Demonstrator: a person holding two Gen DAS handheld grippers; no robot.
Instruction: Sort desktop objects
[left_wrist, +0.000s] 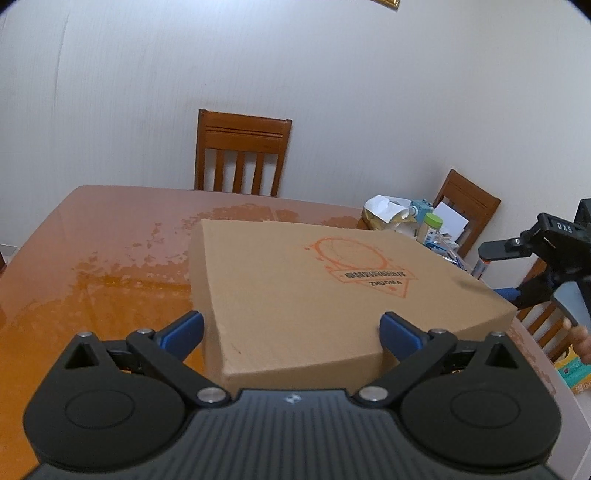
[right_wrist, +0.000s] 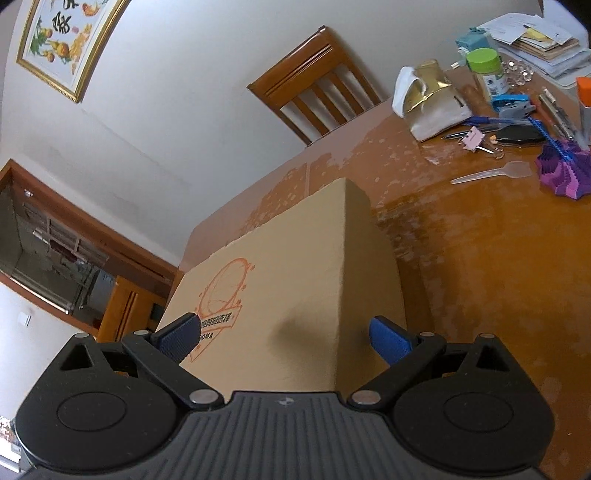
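A closed brown cardboard box (left_wrist: 314, 280) with an orange printed logo lies on the glossy wooden table (left_wrist: 92, 258). My left gripper (left_wrist: 291, 321) is open, its blue pads (left_wrist: 184, 330) spread wide on either side of the box's near corner. In the right wrist view the box (right_wrist: 295, 266) fills the middle. My right gripper (right_wrist: 282, 326) is open there, one finger over the box top and one beside its right face. It also shows at the right edge of the left wrist view as the right gripper (left_wrist: 506, 271). Neither gripper holds anything.
Small desk items crowd the table's far right: a white and gold bag (right_wrist: 432, 107), a green-lidded jar (right_wrist: 485, 68), a pink binder clip (right_wrist: 474, 139), pens, a plastic spoon (right_wrist: 491, 172), a purple folded object (right_wrist: 565, 173) and stacked papers. Wooden chairs (left_wrist: 242, 155) stand along the table.
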